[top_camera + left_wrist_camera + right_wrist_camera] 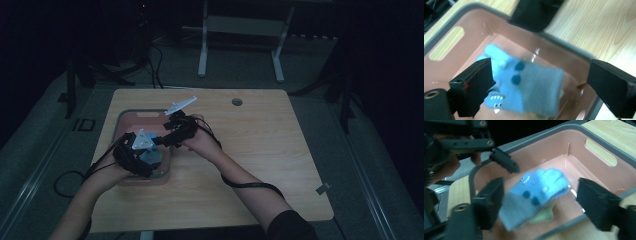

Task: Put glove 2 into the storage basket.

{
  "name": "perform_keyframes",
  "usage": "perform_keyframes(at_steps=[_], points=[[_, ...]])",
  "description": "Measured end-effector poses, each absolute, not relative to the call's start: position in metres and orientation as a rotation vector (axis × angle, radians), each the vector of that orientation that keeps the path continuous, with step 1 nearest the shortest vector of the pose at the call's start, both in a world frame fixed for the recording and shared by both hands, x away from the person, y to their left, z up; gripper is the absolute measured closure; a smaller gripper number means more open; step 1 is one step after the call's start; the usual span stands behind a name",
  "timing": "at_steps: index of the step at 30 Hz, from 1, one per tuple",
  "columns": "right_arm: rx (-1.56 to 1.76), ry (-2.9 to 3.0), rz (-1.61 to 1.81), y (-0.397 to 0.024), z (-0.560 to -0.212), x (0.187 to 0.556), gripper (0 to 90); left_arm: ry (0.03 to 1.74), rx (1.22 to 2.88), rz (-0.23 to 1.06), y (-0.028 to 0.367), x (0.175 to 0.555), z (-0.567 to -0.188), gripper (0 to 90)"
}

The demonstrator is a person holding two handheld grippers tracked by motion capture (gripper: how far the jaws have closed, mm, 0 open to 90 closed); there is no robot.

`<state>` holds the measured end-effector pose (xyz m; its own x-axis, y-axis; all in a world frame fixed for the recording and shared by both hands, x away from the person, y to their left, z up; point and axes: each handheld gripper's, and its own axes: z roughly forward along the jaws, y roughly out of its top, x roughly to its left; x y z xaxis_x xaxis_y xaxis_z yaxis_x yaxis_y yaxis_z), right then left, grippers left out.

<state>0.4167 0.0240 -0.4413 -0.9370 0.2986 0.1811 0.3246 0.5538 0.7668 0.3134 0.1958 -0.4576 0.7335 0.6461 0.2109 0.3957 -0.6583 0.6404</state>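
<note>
Blue knit, soft and light: the sock [524,86] lies in the pink bin [131,116] at the left of the tabletop [260,150] in the high view, on top of a pale green piece [544,216]. At the frame's left the left gripper [150,156] hangs over it, jaws spread and off the fabric. Just right of it the right gripper [159,141] is likewise spread and pinches nothing. The sock will likely sag and fold when lifted; the grey cuff [517,211] looks the best hold.
</note>
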Motion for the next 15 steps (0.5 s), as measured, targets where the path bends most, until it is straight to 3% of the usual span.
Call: perform_keyframes(at_steps=[15], points=[[-0.621, -2.759, -1.365, -0.038, -0.452, 0.410, 15.3, 0.698, 2.304, 0.523, 0.145, 0.316, -0.453, 2.4]])
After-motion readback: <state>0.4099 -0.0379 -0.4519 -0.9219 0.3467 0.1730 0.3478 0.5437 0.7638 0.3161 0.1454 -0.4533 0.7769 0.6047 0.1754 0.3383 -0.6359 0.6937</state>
